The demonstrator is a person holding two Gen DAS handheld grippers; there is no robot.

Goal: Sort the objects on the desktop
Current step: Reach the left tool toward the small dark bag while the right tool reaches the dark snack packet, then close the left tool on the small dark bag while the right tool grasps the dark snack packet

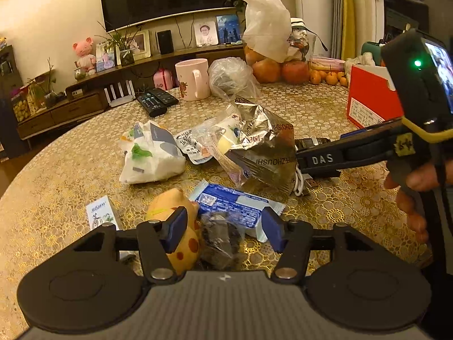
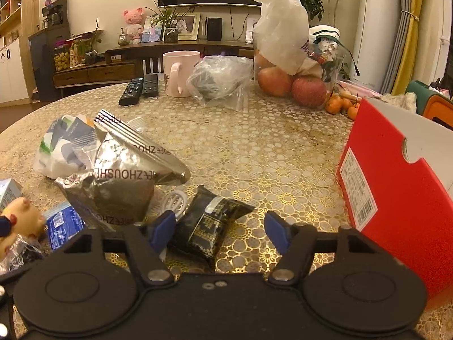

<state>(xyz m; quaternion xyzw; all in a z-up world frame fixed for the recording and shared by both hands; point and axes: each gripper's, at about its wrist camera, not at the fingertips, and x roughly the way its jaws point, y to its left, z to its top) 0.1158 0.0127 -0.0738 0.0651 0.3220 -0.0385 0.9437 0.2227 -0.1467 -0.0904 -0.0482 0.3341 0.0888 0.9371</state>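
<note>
My left gripper [image 1: 225,229] hangs low over a gold lace tablecloth [image 1: 325,107], jaws open. Between its blue pads lie a yellow toy with red spots [image 1: 181,243] and a clear bag of dark stuff [image 1: 219,236]. The left pad sits against the toy; the right pad is clear of the bag. My right gripper [image 2: 219,230] is open around a black foil packet [image 2: 209,226], which lies flat with a wide gap to the right pad. A crumpled silver foil bag [image 2: 127,170] lies just left of that packet. In the left wrist view a hand [image 1: 410,187] holds the right gripper [image 1: 300,155] beside the silver bag [image 1: 266,147].
A red box [image 2: 396,184] stands close on the right. A white plastic bag [image 1: 153,155], a blue-white wrapper [image 1: 235,204], a small white box [image 1: 100,211] and a white cable [image 2: 175,199] lie around. At the back are a pink mug [image 2: 179,73], two remotes [image 2: 140,86], a clear bag [image 2: 220,80] and apples [image 2: 308,90].
</note>
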